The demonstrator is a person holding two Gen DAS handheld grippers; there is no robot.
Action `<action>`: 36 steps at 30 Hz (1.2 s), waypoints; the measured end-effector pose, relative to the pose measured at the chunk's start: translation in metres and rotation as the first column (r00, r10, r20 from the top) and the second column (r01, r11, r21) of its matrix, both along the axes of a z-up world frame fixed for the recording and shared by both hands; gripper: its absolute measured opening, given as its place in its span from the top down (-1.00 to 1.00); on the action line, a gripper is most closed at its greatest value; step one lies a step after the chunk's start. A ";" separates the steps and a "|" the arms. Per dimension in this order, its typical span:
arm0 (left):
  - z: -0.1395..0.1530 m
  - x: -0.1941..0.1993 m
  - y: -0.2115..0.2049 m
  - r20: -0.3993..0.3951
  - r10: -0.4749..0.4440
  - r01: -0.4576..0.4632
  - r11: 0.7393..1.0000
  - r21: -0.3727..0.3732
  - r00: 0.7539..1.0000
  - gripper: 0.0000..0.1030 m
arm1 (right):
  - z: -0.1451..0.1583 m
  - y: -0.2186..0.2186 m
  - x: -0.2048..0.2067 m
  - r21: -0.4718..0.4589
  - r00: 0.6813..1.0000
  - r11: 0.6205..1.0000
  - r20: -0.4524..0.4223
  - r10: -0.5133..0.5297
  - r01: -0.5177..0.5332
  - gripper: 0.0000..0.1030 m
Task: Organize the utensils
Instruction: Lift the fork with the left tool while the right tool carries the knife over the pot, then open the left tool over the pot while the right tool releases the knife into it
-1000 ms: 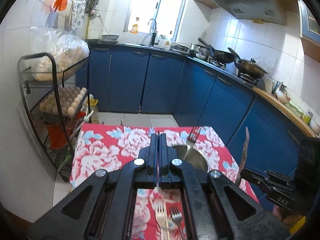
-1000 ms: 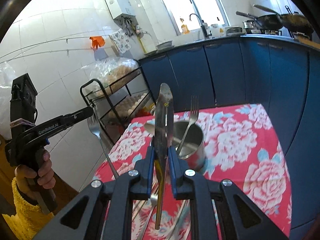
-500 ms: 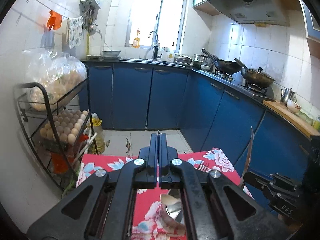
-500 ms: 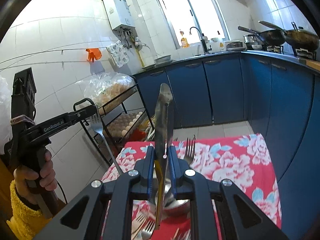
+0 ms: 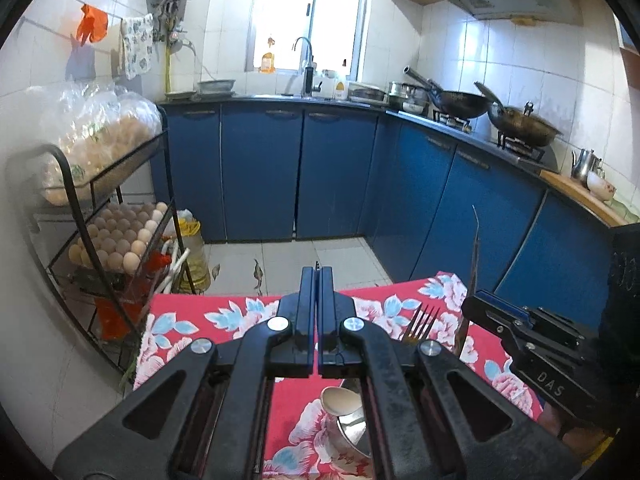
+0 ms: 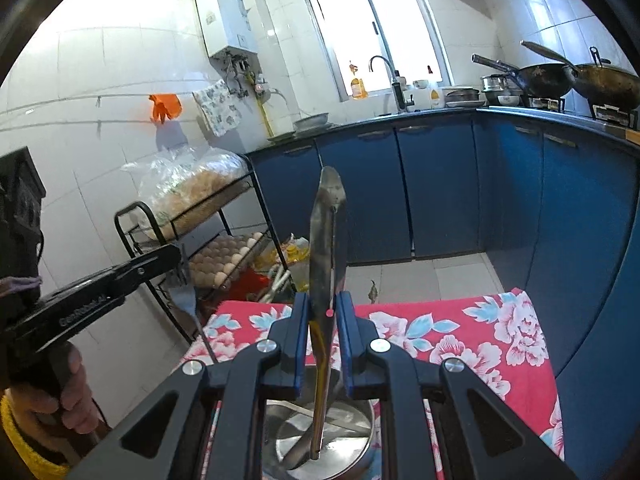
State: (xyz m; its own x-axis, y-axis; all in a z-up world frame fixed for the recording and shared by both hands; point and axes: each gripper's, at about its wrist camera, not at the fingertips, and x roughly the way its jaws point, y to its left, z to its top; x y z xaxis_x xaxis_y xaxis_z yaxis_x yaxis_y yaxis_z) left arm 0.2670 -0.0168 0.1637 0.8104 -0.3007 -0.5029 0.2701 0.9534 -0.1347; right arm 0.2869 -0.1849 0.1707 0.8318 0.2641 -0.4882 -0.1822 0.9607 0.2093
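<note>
Two grippers work above a flowered table [image 6: 500, 344]. The right gripper [image 6: 323, 312] pinches one spoon [image 6: 326, 240] upright over a steel cup [image 6: 344, 440], partly hidden by its arms. The left gripper [image 6: 176, 258], fingers [image 5: 308, 292] pressed together, clamps one blurred fork [image 6: 188, 300]. Another fork [image 5: 420, 322] leans in the cup.

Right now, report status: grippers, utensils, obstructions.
Left gripper shut on fork. Right gripper shut on metal utensil, lower end over steel cup. Cup holds second fork and spoon. Nothing seen blocking.

Both grippers' jaws clamped, raised.
</note>
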 end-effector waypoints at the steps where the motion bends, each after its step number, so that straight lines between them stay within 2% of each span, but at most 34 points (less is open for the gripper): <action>1: -0.003 0.001 0.000 -0.007 0.000 0.000 1.000 -0.001 1.000 1.00 | -0.005 0.000 0.001 -0.002 1.000 1.000 -0.008 -0.001 0.001 0.69; 17: -0.038 0.003 -0.006 -0.100 -0.014 0.014 1.000 -0.001 0.995 1.00 | -0.050 -0.006 0.000 0.005 0.995 1.000 -0.099 -0.003 0.004 0.69; 28: -0.051 -0.001 -0.011 -0.155 -0.039 0.035 0.999 -0.025 0.987 1.00 | -0.058 -0.008 -0.003 0.026 0.990 1.000 -0.140 -0.006 0.010 0.69; 32: -0.053 -0.001 -0.007 -0.187 -0.021 0.014 0.999 -0.042 0.982 1.00 | -0.055 -0.011 -0.006 0.051 0.990 0.999 -0.144 -0.003 0.010 0.64; 34: -0.053 -0.002 -0.001 -0.207 -0.021 0.007 0.998 -0.068 0.978 0.90 | -0.052 -0.012 -0.009 0.056 0.990 0.998 -0.143 -0.003 0.011 0.52; 36: -0.052 -0.005 0.004 -0.214 -0.016 -0.002 0.996 -0.086 0.977 0.67 | -0.049 -0.012 -0.013 0.061 0.990 0.998 -0.139 -0.001 0.009 0.51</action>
State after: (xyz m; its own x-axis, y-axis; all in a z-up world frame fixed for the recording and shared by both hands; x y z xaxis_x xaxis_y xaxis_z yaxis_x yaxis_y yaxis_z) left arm 0.2621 -0.0133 0.1119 0.6840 -0.3552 -0.6372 0.2325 0.9340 -0.2711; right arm 0.2741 -0.1972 0.1220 0.7587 0.2932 -0.5817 -0.1427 0.9461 0.2907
